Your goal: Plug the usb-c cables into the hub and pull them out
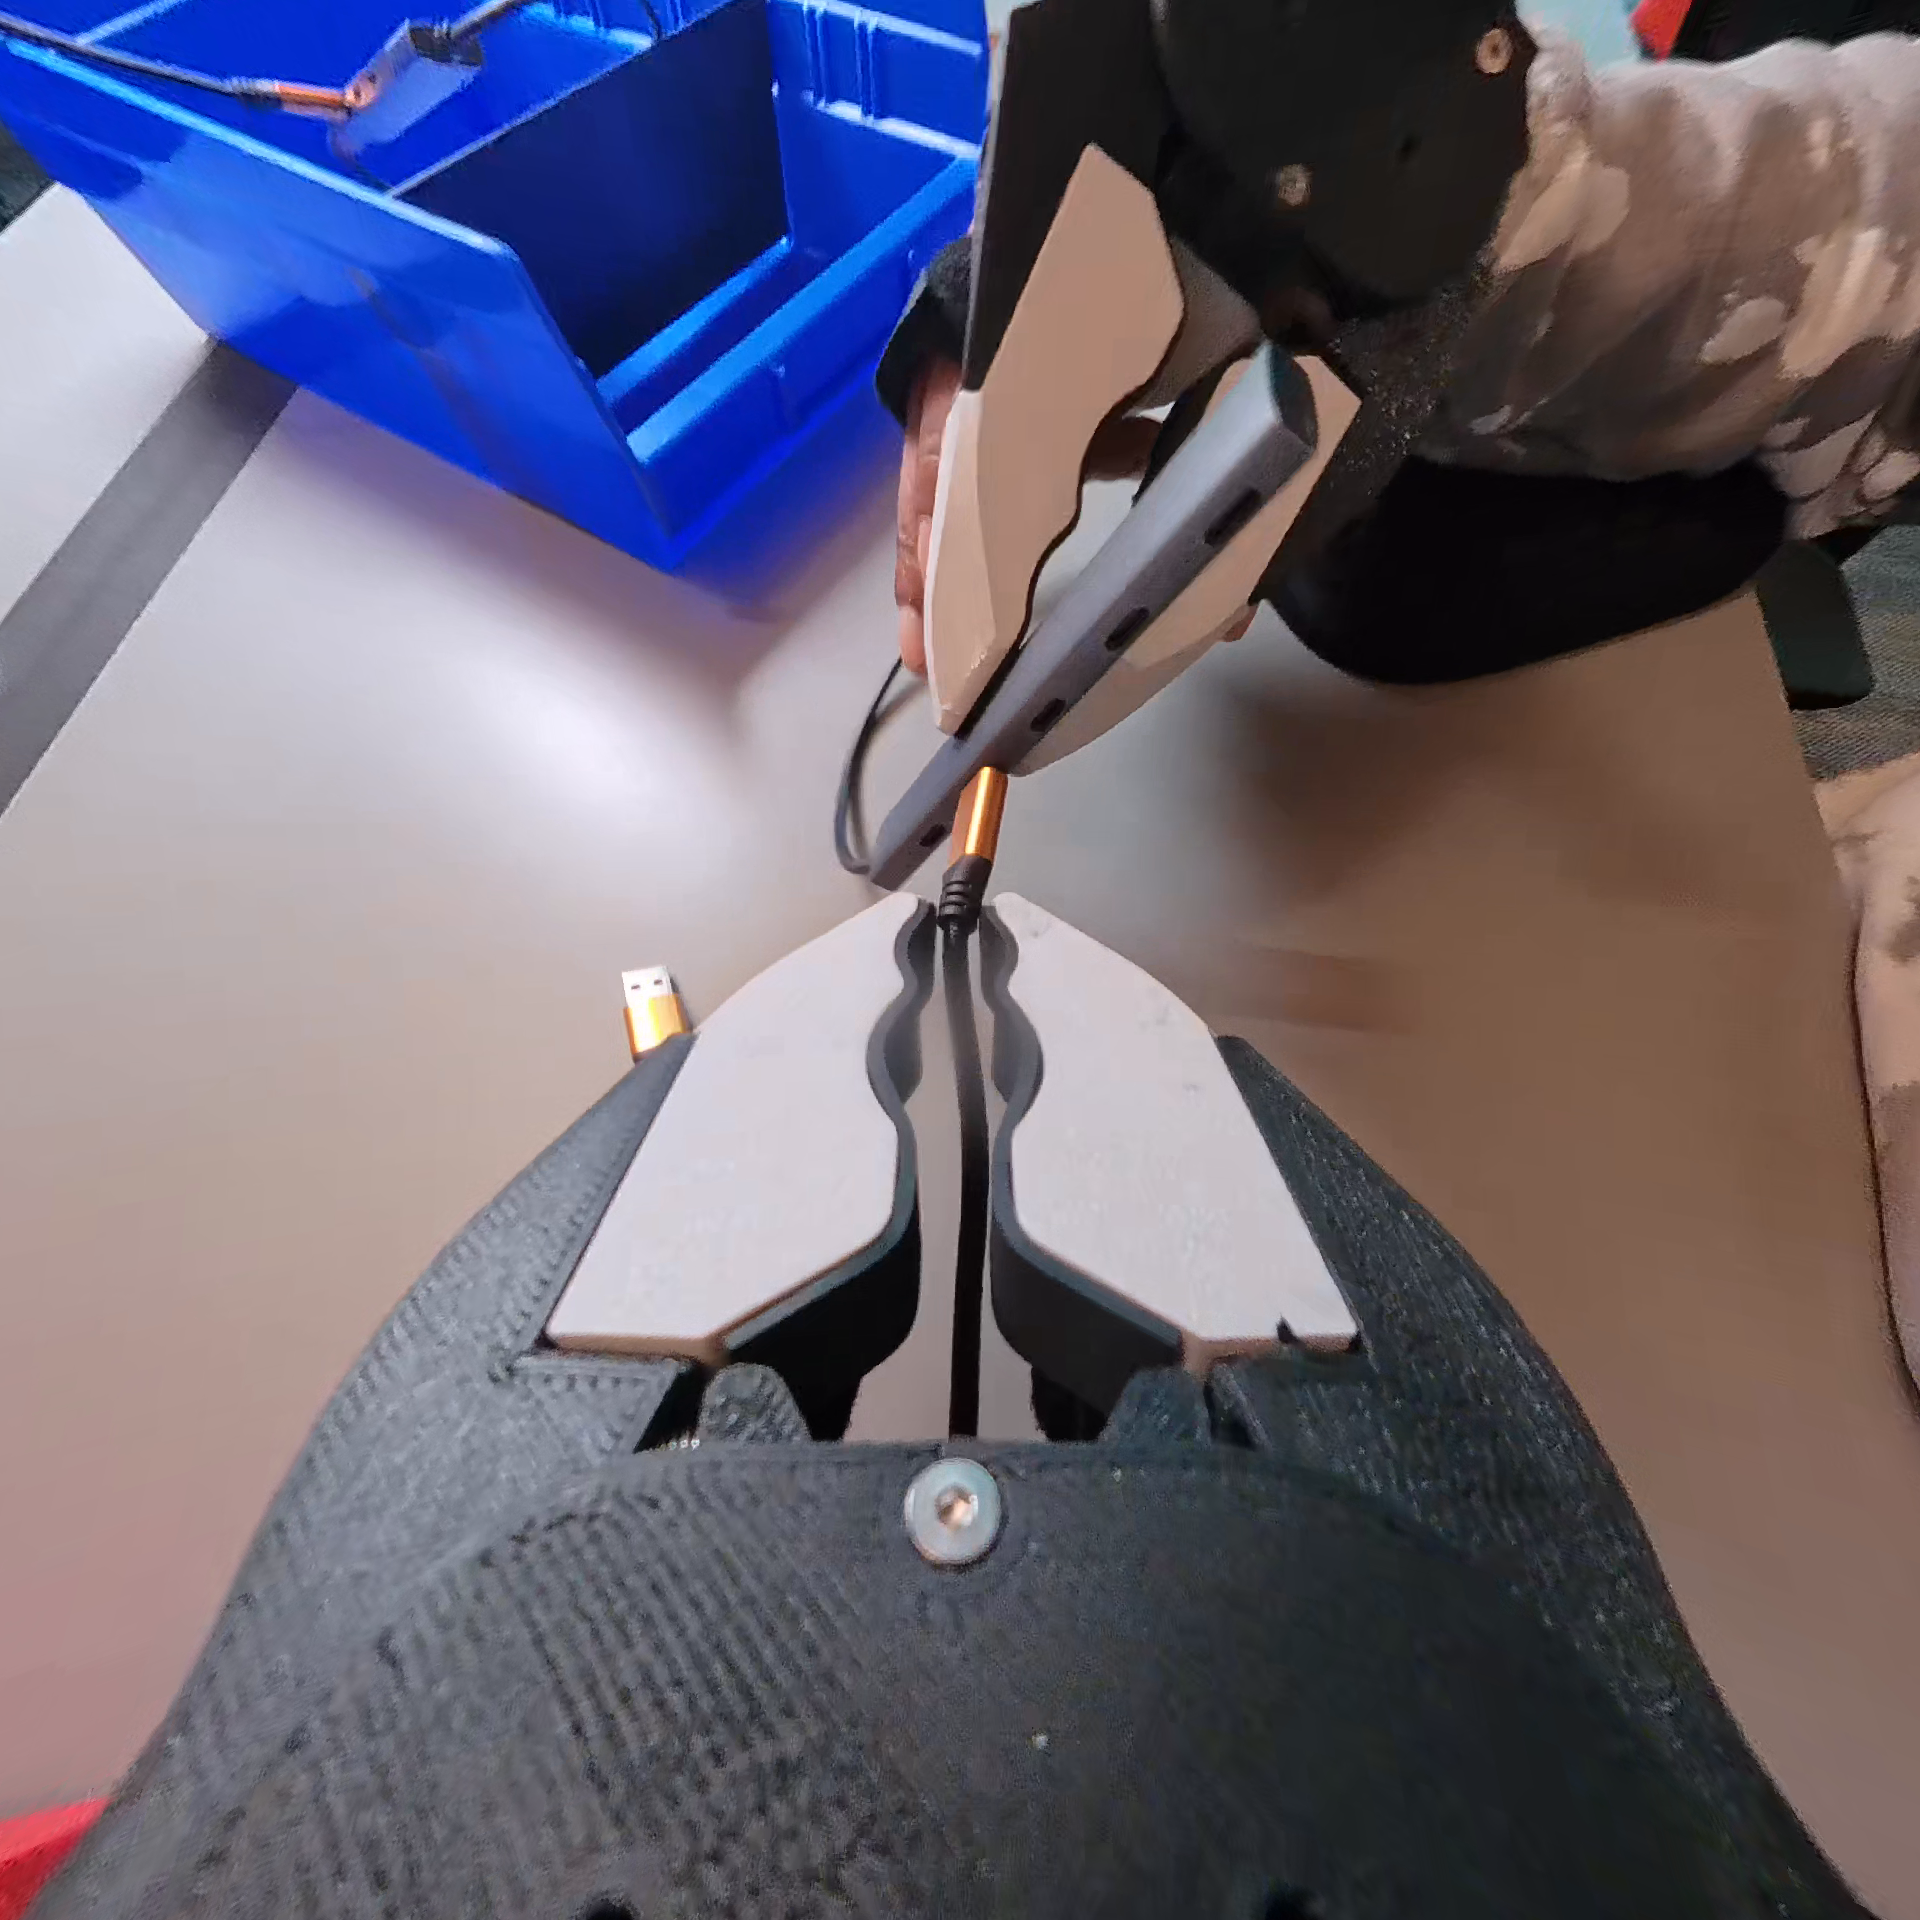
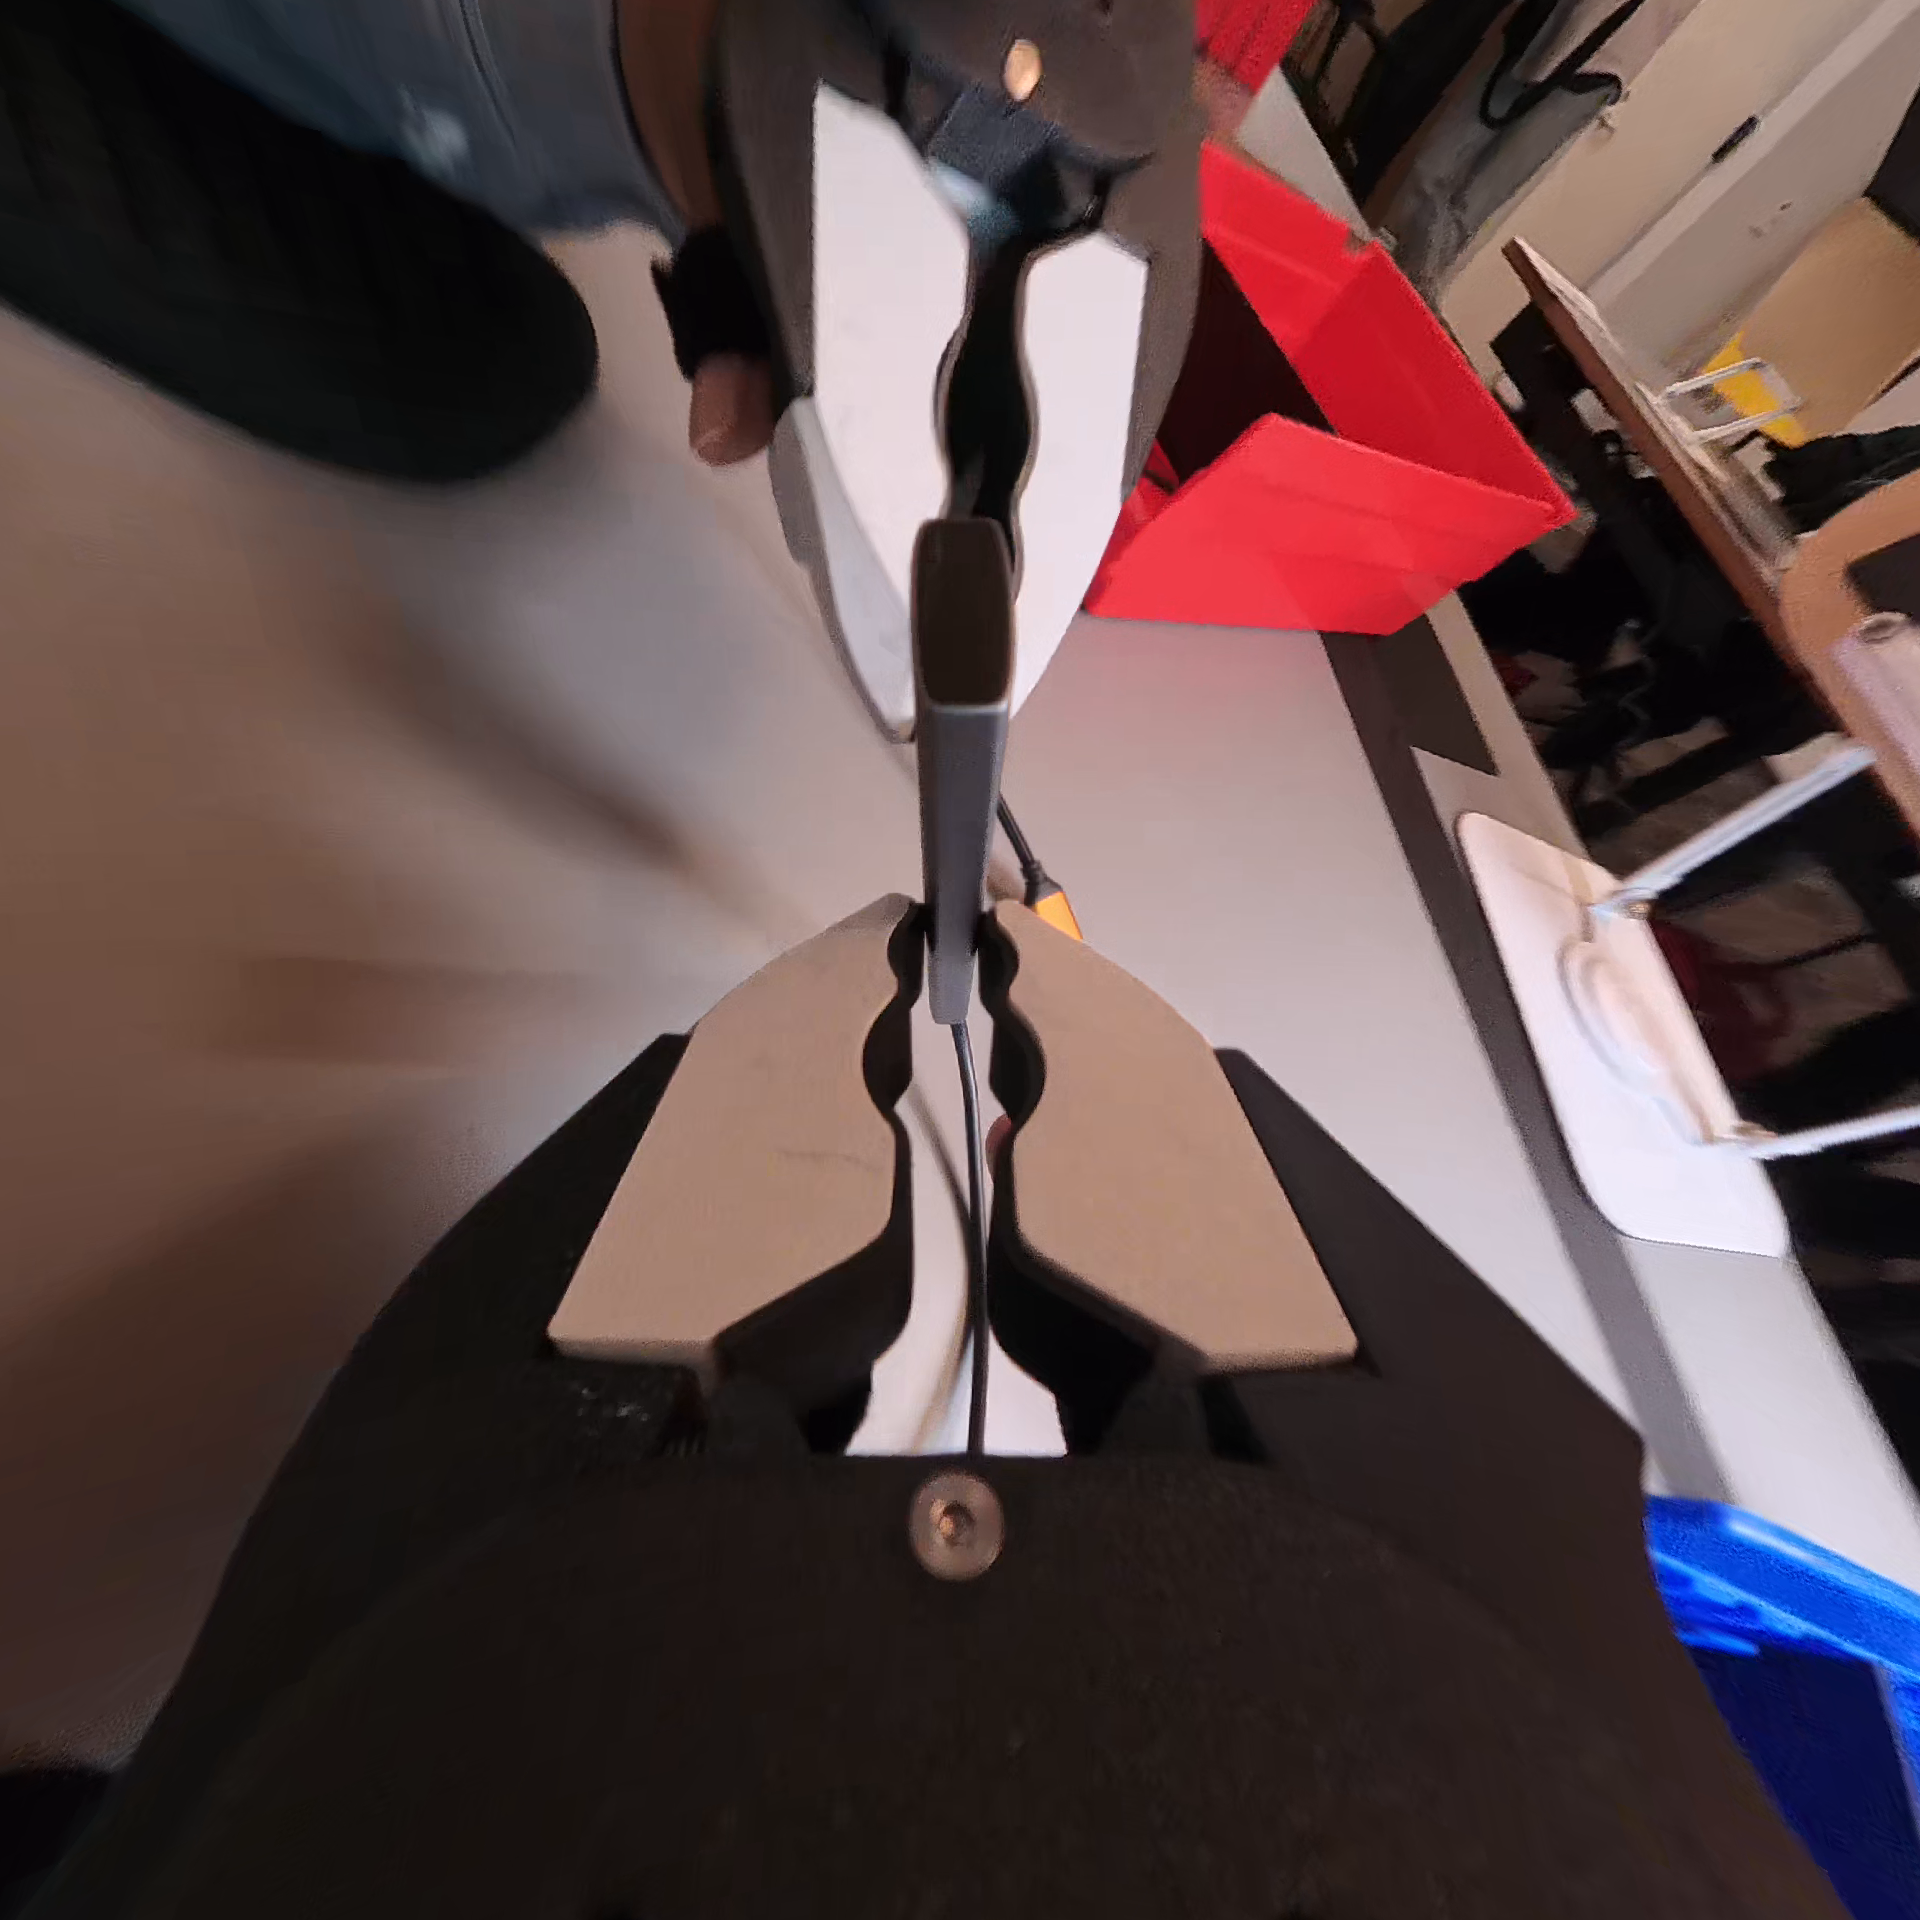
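Observation:
My right gripper (image 2: 956,920) is shut on the grey hub (image 2: 961,821) and holds it above the table. In the left wrist view the hub (image 1: 1101,623) slants down between the right gripper's fingers (image 1: 997,499). My left gripper (image 1: 961,906) is shut on the black cable just behind its orange usb-c plug (image 1: 979,821). The plug's tip sits in a port on the hub's side. The plug also shows in the right wrist view (image 2: 1055,912). The cable's other orange plug (image 1: 655,1006) lies on the table beside my left fingers. The left gripper's fingers (image 2: 862,468) face me in the right wrist view.
A blue bin (image 1: 499,312) stands at the back left and holds another hub with a cable (image 1: 405,83). A red bin (image 2: 1330,509) stands beyond the left gripper. A white mat with a clear stand (image 2: 1621,1039) lies at the table's edge. A person's patterned sleeve (image 1: 1683,270) is at right.

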Demonstrator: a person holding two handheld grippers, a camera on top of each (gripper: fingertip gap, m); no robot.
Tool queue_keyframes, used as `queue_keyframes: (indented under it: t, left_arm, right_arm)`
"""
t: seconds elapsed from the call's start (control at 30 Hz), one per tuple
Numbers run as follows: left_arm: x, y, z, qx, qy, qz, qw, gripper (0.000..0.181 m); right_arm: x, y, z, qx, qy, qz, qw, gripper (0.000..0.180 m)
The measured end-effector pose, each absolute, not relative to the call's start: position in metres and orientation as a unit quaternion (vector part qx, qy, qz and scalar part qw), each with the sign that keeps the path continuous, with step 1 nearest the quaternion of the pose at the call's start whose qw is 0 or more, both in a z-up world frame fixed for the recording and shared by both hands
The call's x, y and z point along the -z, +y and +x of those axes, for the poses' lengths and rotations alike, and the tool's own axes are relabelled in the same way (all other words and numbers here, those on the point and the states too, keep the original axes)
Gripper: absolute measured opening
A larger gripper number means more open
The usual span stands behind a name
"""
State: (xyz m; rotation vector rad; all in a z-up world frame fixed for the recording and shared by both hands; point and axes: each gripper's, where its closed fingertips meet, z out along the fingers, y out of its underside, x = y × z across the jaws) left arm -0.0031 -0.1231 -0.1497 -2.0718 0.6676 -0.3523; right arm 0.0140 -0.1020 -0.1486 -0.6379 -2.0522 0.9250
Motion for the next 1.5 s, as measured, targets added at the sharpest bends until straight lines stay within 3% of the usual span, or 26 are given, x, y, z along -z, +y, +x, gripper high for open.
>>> queue_keyframes:
  t: [0.03, 0.13, 0.27, 0.67, 0.83, 0.93, 1.07, 1.27, 1.5]
  left_arm:
    - [0.149, -0.123, -0.002, 0.144, 0.274, -0.836, 0.453, 0.011]
    - [0.148, -0.125, 0.004, 0.141, 0.289, -0.828, 0.459, 0.016]
    - [0.142, -0.126, 0.010, 0.150, 0.299, -0.814, 0.475, 0.007]
    - [0.114, -0.125, 0.013, 0.271, 0.226, -0.769, 0.532, 0.007]
    - [0.064, -0.136, -0.063, 0.172, 0.182, -0.790, 0.560, 0.036]
    - [0.038, -0.151, -0.141, 0.079, 0.116, -0.805, 0.577, 0.034]
    - [0.076, -0.163, -0.225, 0.017, 0.068, -0.882, 0.466, 0.034]
    - [0.177, -0.168, -0.290, -0.076, 0.160, -0.961, 0.214, 0.035]
    - [0.220, -0.150, -0.310, -0.096, 0.291, -0.948, 0.089, 0.041]
  right_arm:
    - [0.144, -0.104, 0.016, -0.394, -0.798, -0.259, 0.374, 0.009]
    - [0.136, -0.109, 0.023, -0.457, -0.781, -0.286, 0.316, 0.009]
    - [0.134, -0.114, 0.025, -0.504, -0.762, -0.305, 0.268, 0.009]
    - [0.106, -0.119, 0.021, -0.598, -0.690, -0.317, 0.256, 0.010]
    - [0.095, -0.104, 0.027, -0.596, -0.684, -0.323, 0.270, 0.010]
    - [0.092, -0.095, 0.028, -0.594, -0.679, -0.327, 0.281, 0.010]
    - [0.095, -0.093, 0.029, -0.594, -0.679, -0.329, 0.279, 0.010]
    - [0.100, -0.093, 0.028, -0.590, -0.681, -0.332, 0.280, 0.010]
    - [0.111, -0.086, 0.028, -0.587, -0.680, -0.346, 0.271, 0.010]
